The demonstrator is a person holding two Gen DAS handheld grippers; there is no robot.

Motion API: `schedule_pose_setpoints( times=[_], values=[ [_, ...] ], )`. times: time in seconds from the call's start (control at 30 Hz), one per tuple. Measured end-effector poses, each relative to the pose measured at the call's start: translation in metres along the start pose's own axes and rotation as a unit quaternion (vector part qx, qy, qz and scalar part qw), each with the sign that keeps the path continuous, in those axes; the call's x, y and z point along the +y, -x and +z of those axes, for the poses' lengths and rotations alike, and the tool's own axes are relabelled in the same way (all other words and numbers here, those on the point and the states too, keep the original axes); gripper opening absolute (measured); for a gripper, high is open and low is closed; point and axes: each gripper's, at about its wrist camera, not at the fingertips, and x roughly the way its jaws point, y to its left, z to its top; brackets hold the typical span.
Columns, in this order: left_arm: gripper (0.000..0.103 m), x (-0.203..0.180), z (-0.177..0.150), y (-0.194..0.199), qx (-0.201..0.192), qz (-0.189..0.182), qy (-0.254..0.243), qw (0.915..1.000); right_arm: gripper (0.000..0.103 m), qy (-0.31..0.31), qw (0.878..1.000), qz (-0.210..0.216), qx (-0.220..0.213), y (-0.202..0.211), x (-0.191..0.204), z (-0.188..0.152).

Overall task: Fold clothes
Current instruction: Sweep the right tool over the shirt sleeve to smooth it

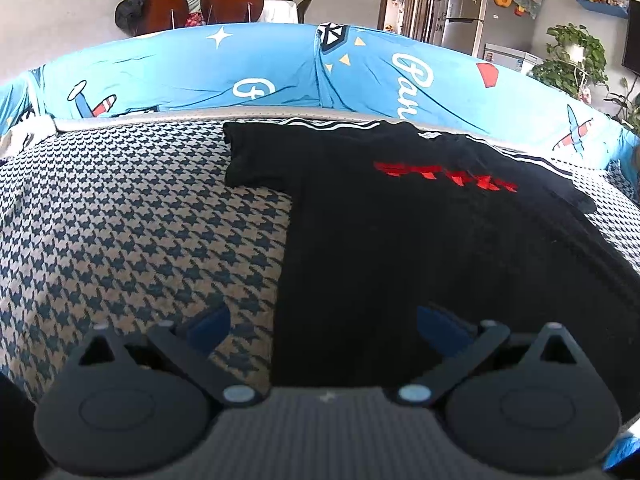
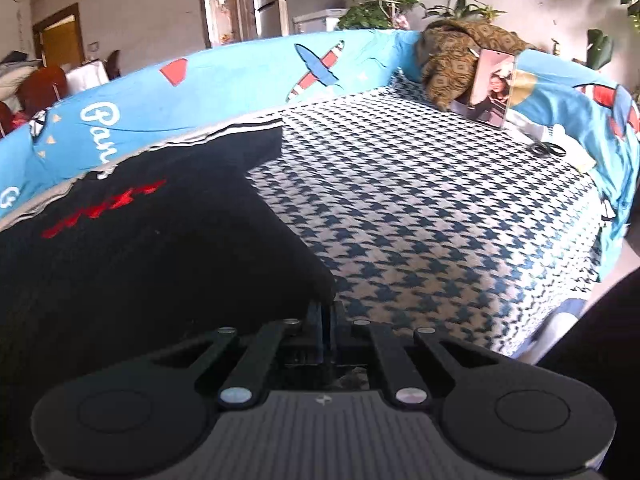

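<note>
A: Locate garment. State position.

B: Black T-shirt (image 1: 400,240) spread flat on houndstooth cover (image 1: 120,220), collar end toward blue printed bolster (image 1: 200,72), red print (image 1: 444,178) facing up. One short sleeve (image 1: 256,156) extended just beside bolster.

A: Report right gripper.

B: Right gripper (image 2: 326,316) with jaws closed tight at near hem corner of shirt (image 2: 160,260), far from bolster. Black cloth meets jaw tips; appears pinched, though dark fabric hides the bite itself.

A: Report left gripper.

B: Left gripper (image 1: 322,320) with jaws wide, empty, straddling opposite side edge of shirt near hem. One finger (image 1: 208,324) over cover, other finger (image 1: 440,326) over cloth.

A: Procedure for step in hand?

B: Probably seizing both hem corners before folding toward bolster. Lower left jaws onto side edge, close on single corner, both layers included. Match right-hand height. Lift evenly, keep hem taut, carry toward collar. Avoid snagging cover beneath.

A: Hazards?

B: Uneven lift, skewed fold. Scissors (image 2: 548,148) and propped photo (image 2: 494,88) well apart from shirt, beside bolster; no interference expected.
</note>
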Motion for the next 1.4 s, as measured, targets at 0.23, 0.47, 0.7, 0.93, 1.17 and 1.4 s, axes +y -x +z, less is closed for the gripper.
schedule_pose_setpoints(
  times=[0.23, 0.47, 0.7, 0.93, 1.17, 1.4],
  values=[
    [0.103, -0.002, -0.001, -0.004, 0.012, 0.01, -0.005, 0.9999, 0.005, 0.003, 0.999, -0.029, 0.03, -0.012, 0.001, -0.005],
    [0.103, -0.01, -0.004, -0.01, 0.025, 0.018, -0.026, 0.9992, 0.013, -0.022, 1.0, 0.005, -0.008, 0.002, -0.001, 0.001],
    [0.103, -0.019, -0.011, -0.02, 0.051, 0.025, -0.044, 0.9974, 0.021, 0.035, 0.994, 0.099, -0.004, 0.004, 0.03, -0.003],
    [0.103, -0.022, -0.011, -0.012, 0.034, 0.001, -0.036, 0.9988, 0.024, 0.084, 0.982, 0.168, 0.016, -0.001, 0.058, -0.015],
    [0.103, -0.031, -0.015, -0.015, 0.056, 0.015, -0.055, 0.9968, 0.045, 0.145, 0.972, 0.182, 0.028, 0.0, 0.079, -0.03],
    [0.103, -0.025, -0.018, -0.009, 0.072, 0.025, -0.05, 0.9958, 0.045, 0.147, 0.971, 0.184, 0.047, 0.003, 0.077, -0.033]
  ],
)
